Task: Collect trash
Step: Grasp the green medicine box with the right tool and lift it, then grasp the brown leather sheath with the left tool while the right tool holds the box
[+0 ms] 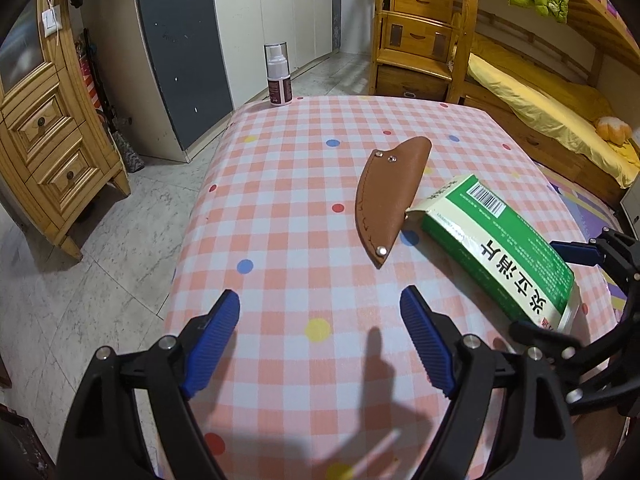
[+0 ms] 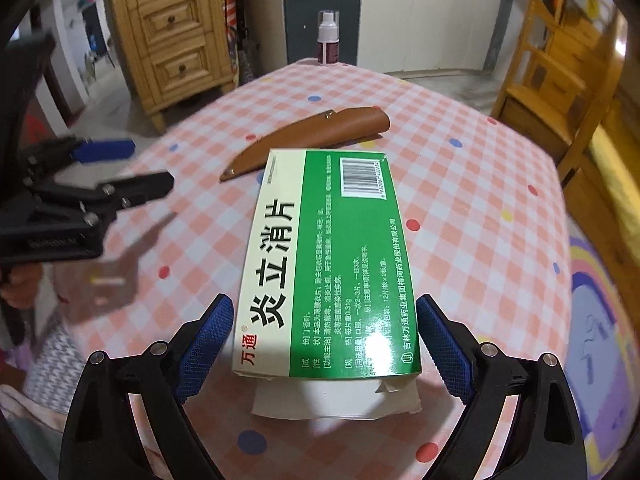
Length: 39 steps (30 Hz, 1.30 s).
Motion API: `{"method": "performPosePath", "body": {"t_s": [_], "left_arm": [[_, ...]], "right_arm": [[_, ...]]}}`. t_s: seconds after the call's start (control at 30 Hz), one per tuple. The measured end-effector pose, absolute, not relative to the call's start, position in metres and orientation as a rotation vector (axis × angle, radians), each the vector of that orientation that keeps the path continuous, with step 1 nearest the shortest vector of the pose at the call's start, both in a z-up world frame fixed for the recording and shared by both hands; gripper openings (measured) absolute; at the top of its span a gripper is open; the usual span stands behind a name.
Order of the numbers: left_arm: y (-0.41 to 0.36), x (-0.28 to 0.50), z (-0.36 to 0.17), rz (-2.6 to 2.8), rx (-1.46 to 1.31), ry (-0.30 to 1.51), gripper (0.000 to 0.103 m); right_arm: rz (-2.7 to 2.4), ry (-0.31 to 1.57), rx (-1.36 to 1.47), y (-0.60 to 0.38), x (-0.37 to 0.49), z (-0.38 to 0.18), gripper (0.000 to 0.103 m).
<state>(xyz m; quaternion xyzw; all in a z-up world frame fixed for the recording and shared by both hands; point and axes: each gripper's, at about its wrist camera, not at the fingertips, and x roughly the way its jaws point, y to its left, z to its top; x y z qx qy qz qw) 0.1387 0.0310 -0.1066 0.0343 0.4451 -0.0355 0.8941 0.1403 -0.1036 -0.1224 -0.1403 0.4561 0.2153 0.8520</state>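
A green and cream medicine box point(image 2: 332, 264) lies on the checked tablecloth point(image 2: 472, 208), its near flap open. My right gripper point(image 2: 325, 322) is open with its near end between the fingers, a finger on each side; whether the pads touch it I cannot tell. The box also shows at the right of the left wrist view point(image 1: 496, 248). A brown leather sheath point(image 1: 390, 200) lies just beyond the box and also shows in the right wrist view point(image 2: 316, 132). My left gripper point(image 1: 320, 312) is open and empty over the cloth, left of the box.
A white spray bottle point(image 1: 277, 76) stands at the table's far edge. A wooden cabinet point(image 1: 44, 148) stands on the tiled floor to the left. A wooden bunk bed with stair drawers point(image 1: 420, 28) and yellow bedding is behind the table on the right.
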Motion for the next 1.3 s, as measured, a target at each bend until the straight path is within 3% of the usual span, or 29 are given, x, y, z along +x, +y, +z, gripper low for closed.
{"method": "performPosePath", "body": {"t_s": [0.03,0.13,0.23,0.57,0.73,0.97,1.0,1.03,1.3], "left_arm": [[0.031,0.138,-0.107,-0.073,0.070,0.924,0.080],[0.031,0.137,-0.107,-0.075,0.078,0.922,0.081],[0.028,0.137,-0.109,-0.095,0.083,0.915,0.089],[0.009,0.195,-0.114,-0.158,0.049,0.930,0.089],[-0.002,0.228,-0.122,-0.177,0.077,0.959,0.075],[-0.018,0.252,-0.133,-0.275,0.175,0.961,0.072],[-0.020,0.252,-0.132,-0.275,0.180,0.958,0.065],[-0.022,0.251,-0.131,-0.280,0.186,0.948,0.051],[-0.038,0.185,-0.113,-0.283,0.136,0.896,0.050]], "right_arm": [[0.437,0.936,-0.307,-0.102,0.136,-0.122,0.081],[0.412,0.891,-0.231,-0.114,0.129,-0.112,0.079],[0.350,0.841,-0.202,-0.127,0.116,-0.098,0.078],[0.230,0.749,-0.056,-0.170,0.104,-0.070,0.079],[0.166,0.757,-0.061,-0.174,0.109,-0.078,0.079],[0.165,0.763,-0.050,-0.177,0.105,-0.078,0.080],[0.164,0.762,-0.051,-0.177,0.105,-0.077,0.080],[0.166,0.763,-0.044,-0.178,0.104,-0.076,0.080],[0.136,0.746,0.005,-0.187,0.084,-0.061,0.080]]}}
